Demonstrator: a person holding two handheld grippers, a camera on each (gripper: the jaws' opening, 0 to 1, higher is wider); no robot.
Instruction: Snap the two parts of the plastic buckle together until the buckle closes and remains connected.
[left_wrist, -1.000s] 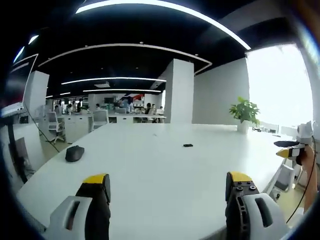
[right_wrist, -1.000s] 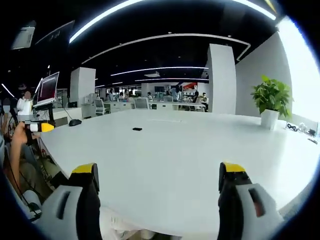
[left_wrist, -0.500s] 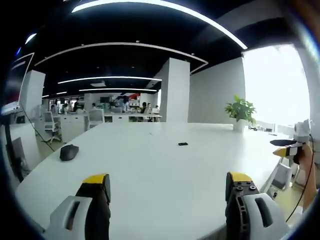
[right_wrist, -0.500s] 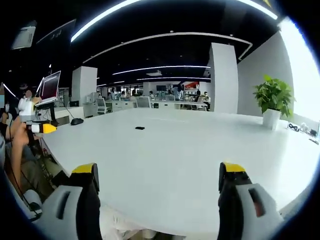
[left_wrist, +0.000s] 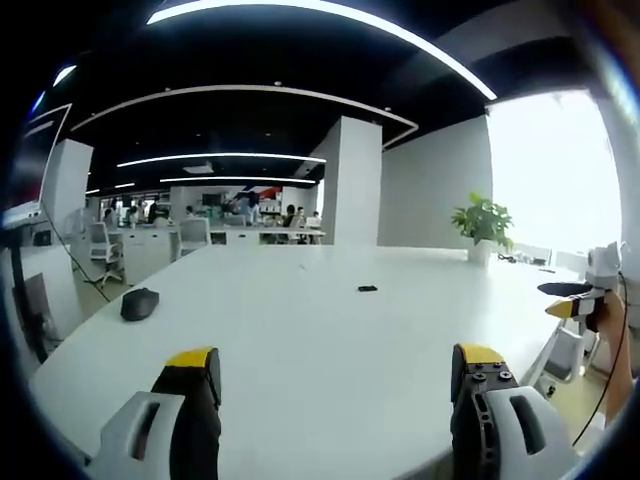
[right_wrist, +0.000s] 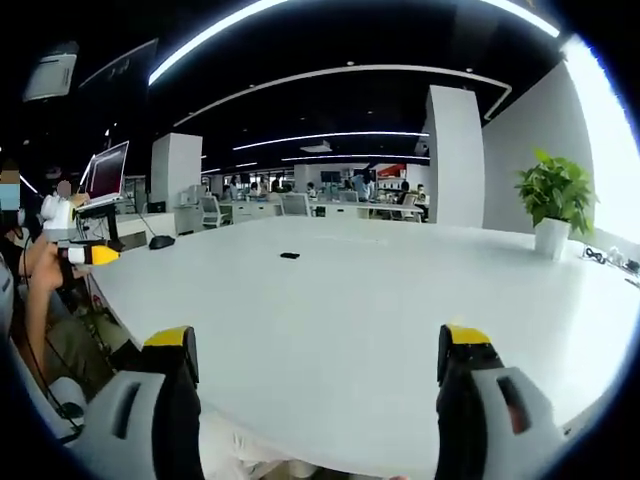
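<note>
Both grippers held above near counter (left_wrist: 300, 330) edge, fingers spread wide, nothing gripped. Small dark buckle (left_wrist: 368, 289) seen far out mid-counter. Risk: parts pushed away if approached too low.

The left hand-held gripper (left_wrist: 335, 365) holds its jaws wide apart, gripping nothing. The right hand-held gripper (right_wrist: 317, 345) is likewise spread and empty. Both point forward, level.
</note>
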